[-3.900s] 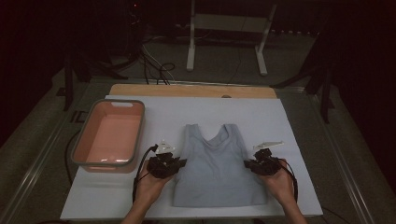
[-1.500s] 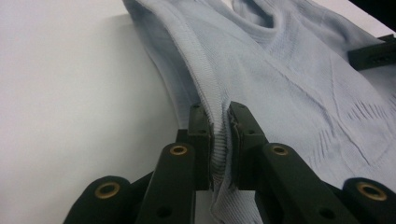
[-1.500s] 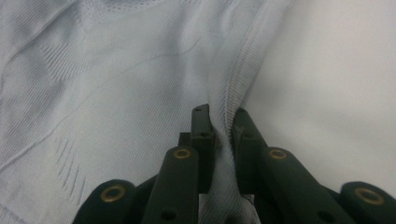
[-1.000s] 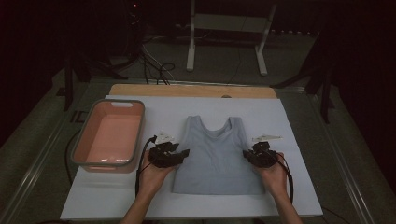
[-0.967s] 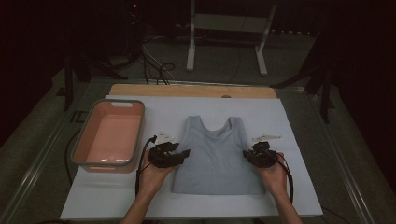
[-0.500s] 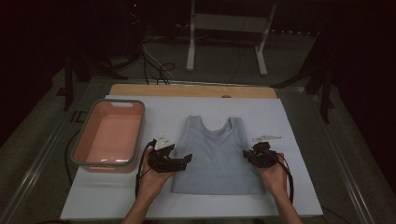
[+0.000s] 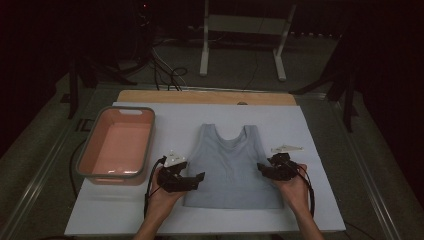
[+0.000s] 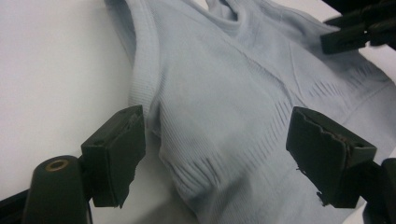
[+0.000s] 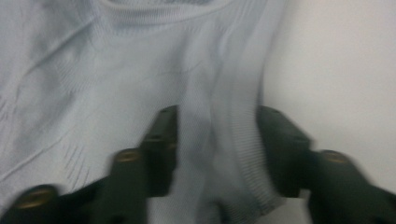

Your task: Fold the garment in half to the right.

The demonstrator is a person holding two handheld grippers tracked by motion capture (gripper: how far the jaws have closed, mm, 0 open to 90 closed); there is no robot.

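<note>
The light blue-grey tank top (image 7: pixel 231 170) lies flat, front up, on the white board (image 7: pixel 320 130) that covers the table, neck toward the far side and hem toward the person. It is thin ribbed knit: light, limp and stretchy, so it will sag and drag wherever it is not held, and a pinch should take a seam or bound edge, such as the armhole binding or the side seam, rather than the loose middle.

The left gripper (image 7: pixel 192 181) sits at the garment's left side below the armhole. Its jaws have just been opening and stand wide apart, the fabric's edge rucked between them, but the pads do not press on it. The right gripper (image 7: pixel 266 169) is at the opposite side seam; its jaws have just been opening too, and in the right gripper view a fold of the side edge rises between the parted pads, seemingly free.

Bare board lies open beyond the neck and to the right of the top. To the left stands a pink tub (image 7: pixel 85 159) with a grey rim, near the left gripper, which limits a sweep that way. The board's near edge is close to the hem.
</note>
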